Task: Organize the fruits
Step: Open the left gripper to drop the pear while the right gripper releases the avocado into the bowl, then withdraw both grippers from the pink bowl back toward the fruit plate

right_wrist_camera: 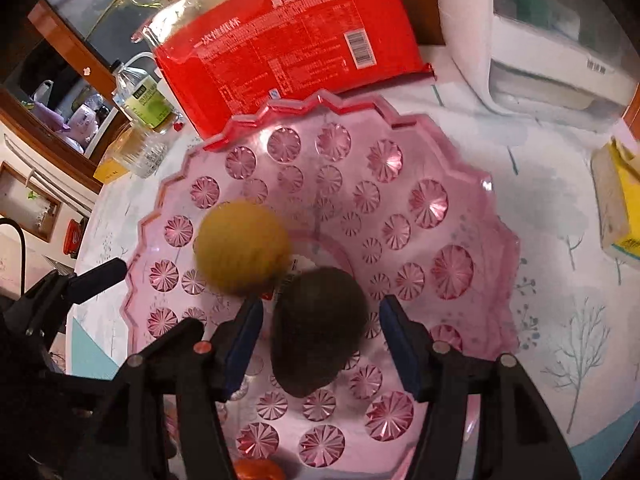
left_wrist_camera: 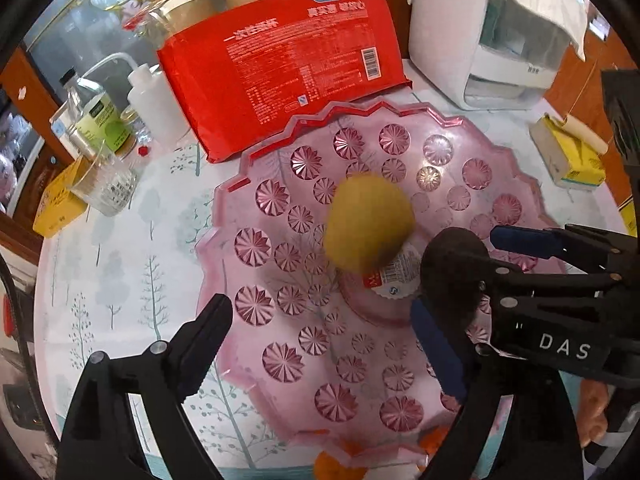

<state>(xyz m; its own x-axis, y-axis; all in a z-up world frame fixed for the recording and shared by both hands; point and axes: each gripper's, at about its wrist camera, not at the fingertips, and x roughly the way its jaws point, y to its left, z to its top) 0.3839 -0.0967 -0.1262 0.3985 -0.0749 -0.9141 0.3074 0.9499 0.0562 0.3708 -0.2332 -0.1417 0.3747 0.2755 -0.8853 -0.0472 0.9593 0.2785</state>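
Note:
A pink cut-glass bowl [left_wrist_camera: 280, 208] [right_wrist_camera: 460, 208] sits on the tree-print tablecloth. Inside it are a blurred yellow round fruit [left_wrist_camera: 368, 222] [right_wrist_camera: 242, 248] and a dark avocado-like fruit [left_wrist_camera: 454, 264] [right_wrist_camera: 320, 328], with a small labelled packet [left_wrist_camera: 396, 276] between them. My right gripper [right_wrist_camera: 322, 336] [left_wrist_camera: 460, 276] is open with its blue-padded fingers either side of the dark fruit, not touching it. My left gripper [left_wrist_camera: 332, 324] is open and empty above the bowl's near side; one of its fingers [right_wrist_camera: 100, 276] shows in the right wrist view. An orange fruit [right_wrist_camera: 256, 470] [left_wrist_camera: 336, 466] lies by the bowl's near rim.
A red packet of paper cups [left_wrist_camera: 288, 72] [right_wrist_camera: 280, 44] leans behind the bowl. A white appliance [left_wrist_camera: 480, 40] [right_wrist_camera: 540, 40] stands at back right. Bottles [left_wrist_camera: 100, 120], a glass [left_wrist_camera: 106, 188] and yellow boxes [left_wrist_camera: 568, 156] [right_wrist_camera: 616, 208] flank the bowl.

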